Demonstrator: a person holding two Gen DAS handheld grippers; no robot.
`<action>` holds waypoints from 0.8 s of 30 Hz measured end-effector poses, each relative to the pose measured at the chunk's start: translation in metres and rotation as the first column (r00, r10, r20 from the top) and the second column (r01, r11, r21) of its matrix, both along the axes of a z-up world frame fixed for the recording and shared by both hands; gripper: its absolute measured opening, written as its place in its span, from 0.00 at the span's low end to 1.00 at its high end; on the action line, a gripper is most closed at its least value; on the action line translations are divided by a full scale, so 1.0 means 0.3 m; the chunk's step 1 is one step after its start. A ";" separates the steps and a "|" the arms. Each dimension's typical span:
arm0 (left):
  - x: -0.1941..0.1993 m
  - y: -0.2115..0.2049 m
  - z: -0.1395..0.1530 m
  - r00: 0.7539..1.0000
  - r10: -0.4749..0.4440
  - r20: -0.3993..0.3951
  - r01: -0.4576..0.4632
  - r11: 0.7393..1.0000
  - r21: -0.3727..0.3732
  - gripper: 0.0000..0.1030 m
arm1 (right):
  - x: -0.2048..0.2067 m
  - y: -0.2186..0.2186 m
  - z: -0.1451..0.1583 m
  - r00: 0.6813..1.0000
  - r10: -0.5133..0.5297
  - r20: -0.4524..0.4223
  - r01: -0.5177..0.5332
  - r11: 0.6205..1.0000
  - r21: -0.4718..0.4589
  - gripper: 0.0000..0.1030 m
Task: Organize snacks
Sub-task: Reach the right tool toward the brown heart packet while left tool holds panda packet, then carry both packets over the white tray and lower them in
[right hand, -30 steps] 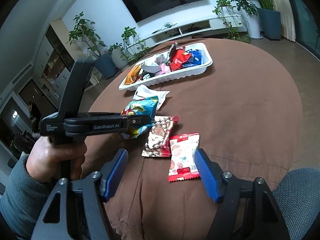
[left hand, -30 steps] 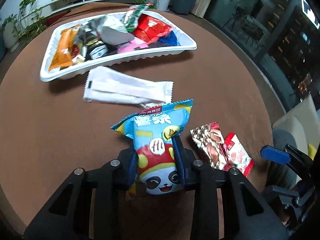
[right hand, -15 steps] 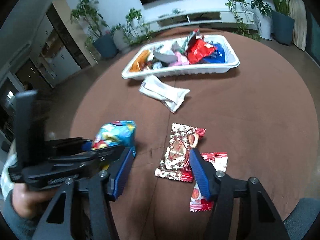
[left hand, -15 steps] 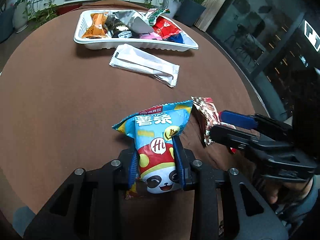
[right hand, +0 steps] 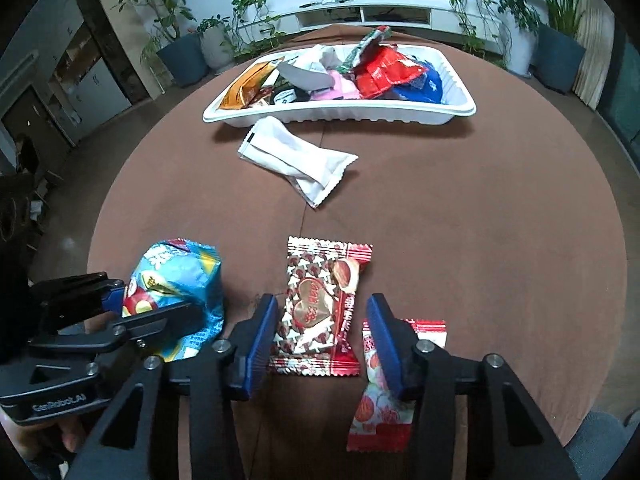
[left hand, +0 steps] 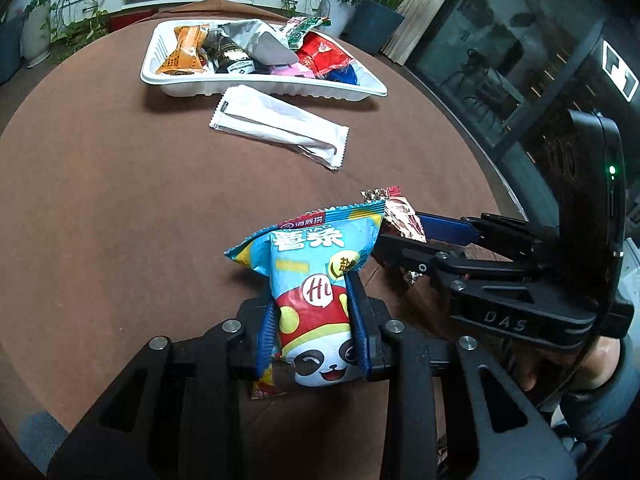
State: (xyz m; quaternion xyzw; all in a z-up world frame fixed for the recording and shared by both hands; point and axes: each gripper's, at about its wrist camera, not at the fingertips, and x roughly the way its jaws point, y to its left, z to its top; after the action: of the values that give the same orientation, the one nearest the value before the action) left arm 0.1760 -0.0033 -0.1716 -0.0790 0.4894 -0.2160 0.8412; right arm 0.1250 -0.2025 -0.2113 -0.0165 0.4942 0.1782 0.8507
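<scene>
My left gripper [left hand: 312, 292] is shut on a blue snack bag with a panda [left hand: 320, 264], held upright above the brown table; it also shows at the left of the right wrist view as the blue bag [right hand: 176, 276]. My right gripper [right hand: 322, 304] points down over a red and silver heart-patterned packet [right hand: 316, 300]. Its jaws are closing with the packet between them, and a small gap remains on each side. A red and white packet [right hand: 380, 412] lies partly under the right finger. A white tray [right hand: 340, 114] full of snacks sits at the far side.
A long white packet [right hand: 296, 160] lies flat between the tray and the grippers. The round brown table [right hand: 500, 220] has bare cloth to the right. Potted plants and a low TV shelf stand beyond the table's far edge. A hand [left hand: 600, 364] holds the right gripper's handle.
The right gripper came down over the heart-patterned packet and its jaws narrowed around it. The left gripper carried the blue bag leftward, then held still.
</scene>
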 end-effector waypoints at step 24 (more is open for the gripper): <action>-0.008 0.027 0.031 1.000 0.019 0.021 -0.017 0.997 -0.078 0.28 | -0.016 -0.152 0.094 0.997 -0.075 0.016 0.068 0.955 0.288 0.30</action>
State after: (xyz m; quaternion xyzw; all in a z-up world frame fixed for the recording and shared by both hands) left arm 0.1737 0.0047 -0.1624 -0.1137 0.4709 -0.2280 0.8446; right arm 0.1202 -0.2481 -0.1831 0.1228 0.4519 0.2170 0.8565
